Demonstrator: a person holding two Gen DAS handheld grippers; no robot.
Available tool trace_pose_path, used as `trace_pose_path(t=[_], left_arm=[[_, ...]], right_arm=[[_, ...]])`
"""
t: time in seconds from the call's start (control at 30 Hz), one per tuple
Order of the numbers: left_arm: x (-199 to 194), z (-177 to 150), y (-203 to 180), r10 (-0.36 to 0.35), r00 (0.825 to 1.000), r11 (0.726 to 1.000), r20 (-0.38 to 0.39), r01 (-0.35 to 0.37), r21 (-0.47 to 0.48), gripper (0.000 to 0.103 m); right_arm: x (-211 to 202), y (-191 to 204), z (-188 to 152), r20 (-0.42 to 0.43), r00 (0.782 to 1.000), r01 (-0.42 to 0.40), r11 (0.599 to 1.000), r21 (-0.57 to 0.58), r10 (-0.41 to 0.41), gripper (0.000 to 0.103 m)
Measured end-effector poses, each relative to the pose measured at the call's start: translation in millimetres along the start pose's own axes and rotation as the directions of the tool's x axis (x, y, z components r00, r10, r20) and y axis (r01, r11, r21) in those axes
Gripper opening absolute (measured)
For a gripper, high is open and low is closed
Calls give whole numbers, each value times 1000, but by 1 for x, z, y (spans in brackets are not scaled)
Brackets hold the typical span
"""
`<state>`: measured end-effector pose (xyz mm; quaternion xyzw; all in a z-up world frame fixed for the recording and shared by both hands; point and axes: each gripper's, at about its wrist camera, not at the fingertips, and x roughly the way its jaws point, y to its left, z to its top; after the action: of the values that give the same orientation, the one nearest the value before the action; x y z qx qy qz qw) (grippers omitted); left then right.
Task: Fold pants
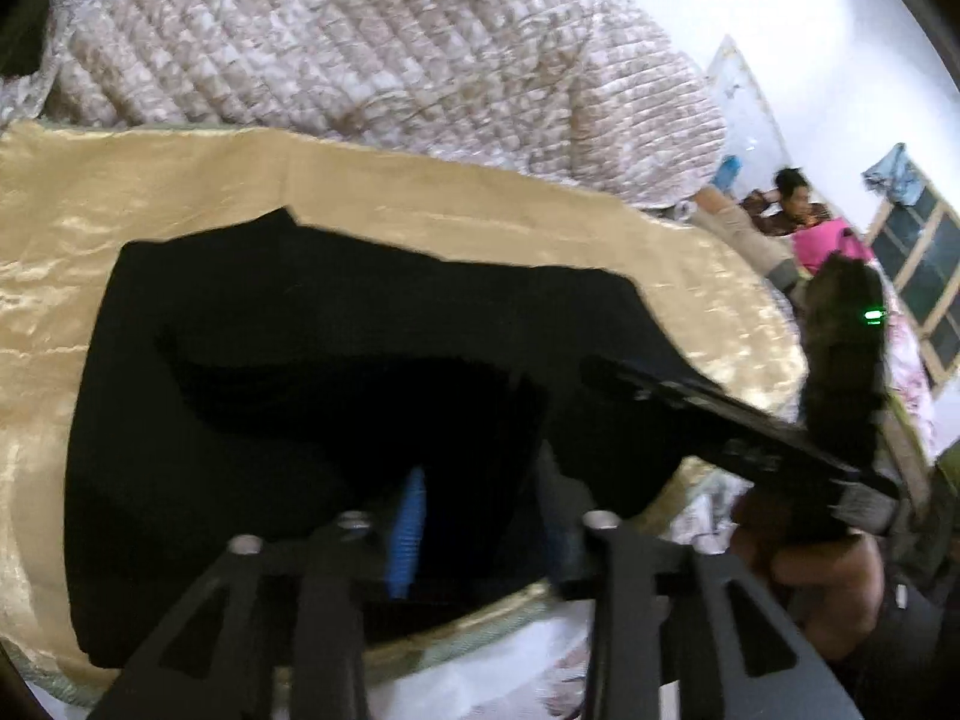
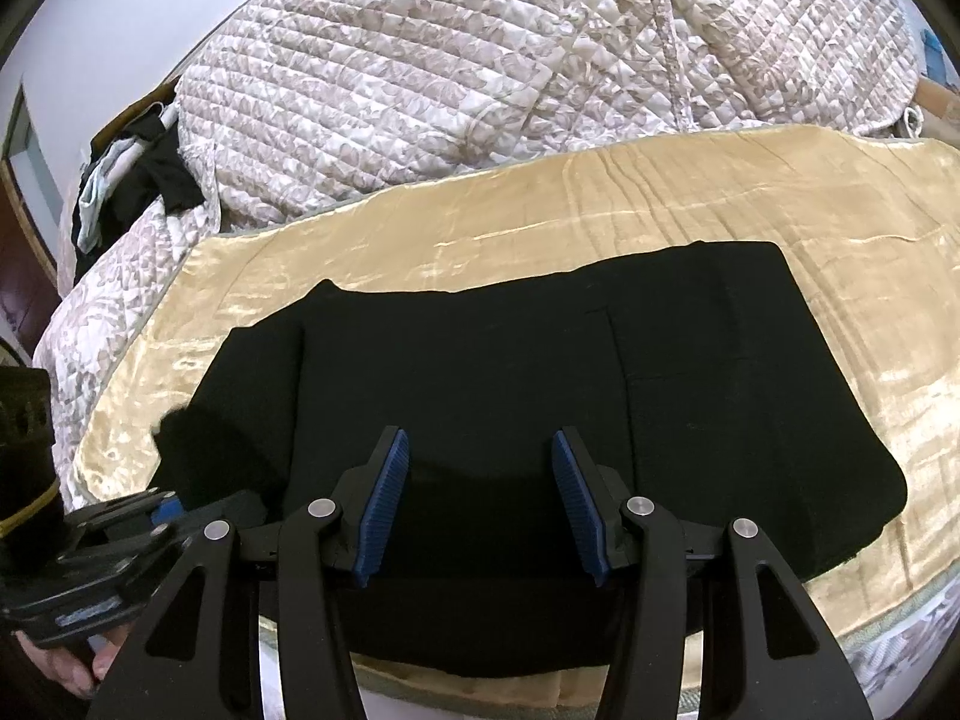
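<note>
Black pants (image 2: 540, 372) lying folded on a gold blanket (image 2: 660, 192), quilt (image 2: 480, 60) heaped beyond at 12 o'clock. Right gripper (image 2: 480, 504) released, blue pads (image 2: 384, 504) spread wide just over the near edge of the pants at 6 o'clock, grasping nothing. Left gripper (image 1: 474, 528) low over the same cloth at 6 o'clock, one blue pad (image 1: 408, 534) showing; blurred and dark, cannot tell whether clenched.

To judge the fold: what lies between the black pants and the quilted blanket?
A strip of the golden satin cloth separates the black pants from the quilted blanket, in both views.
</note>
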<state>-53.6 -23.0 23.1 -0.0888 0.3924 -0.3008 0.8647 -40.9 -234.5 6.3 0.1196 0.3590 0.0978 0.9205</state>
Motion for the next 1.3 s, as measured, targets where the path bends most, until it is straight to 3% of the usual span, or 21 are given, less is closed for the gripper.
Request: trace_pose_path(t=[0.1, 0.2, 0.37, 0.47, 0.57, 0.67, 0.77, 0.9, 1.0, 1.13, 1.23, 1.3], left_arm=[[-5, 4, -8, -55, 998, 998, 13, 54, 18, 50], [-13, 9, -2, -41, 998, 999, 43, 41, 3, 51], [-26, 9, 33, -12, 998, 990, 58, 21, -140, 63], [-17, 6, 51, 12, 999, 976, 36, -4, -216, 64], [-2, 11, 65, -19, 999, 956, 30, 27, -291, 64], [11, 25, 65, -63, 997, 950, 51, 76, -304, 64], [22, 43, 34, -156, 986, 961, 64, 167, -221, 64], [20, 43, -5, -222, 974, 973, 31, 224, -60, 64], [12, 37, 3, -172, 985, 983, 18, 173, -54, 64], [-10, 32, 43, 33, 999, 996, 34, -30, -89, 64], [-22, 32, 71, 187, 981, 977, 49, -181, -117, 64], [-27, 30, 86, 243, 968, 962, 60, -232, -146, 64]], right_arm=[[-1, 0, 0, 7, 1000, 9, 1000, 0, -9, 51], [-3, -3, 1, 17, 1000, 21, 1000, 9, -21, 51], [-3, -8, 1, 18, 999, 29, 999, 31, -29, 51], [-3, -8, 1, 18, 1000, 25, 999, 29, -26, 51], [-4, -6, 1, 20, 1000, 16, 1000, 23, -17, 51], [-5, -7, 0, 18, 1000, 17, 1000, 19, -17, 51], [-5, -7, 1, 22, 1000, 22, 999, 31, -23, 51], [-6, -11, 3, 29, 999, 24, 999, 47, -26, 51], [-8, -13, 3, 32, 999, 21, 998, 58, -23, 51], [-8, -14, 5, 25, 1000, -11, 998, 70, 9, 51], [-2, -10, 4, -5, 998, -69, 995, 73, 69, 51], [4, -3, 2, -30, 994, -101, 993, 64, 103, 51]])
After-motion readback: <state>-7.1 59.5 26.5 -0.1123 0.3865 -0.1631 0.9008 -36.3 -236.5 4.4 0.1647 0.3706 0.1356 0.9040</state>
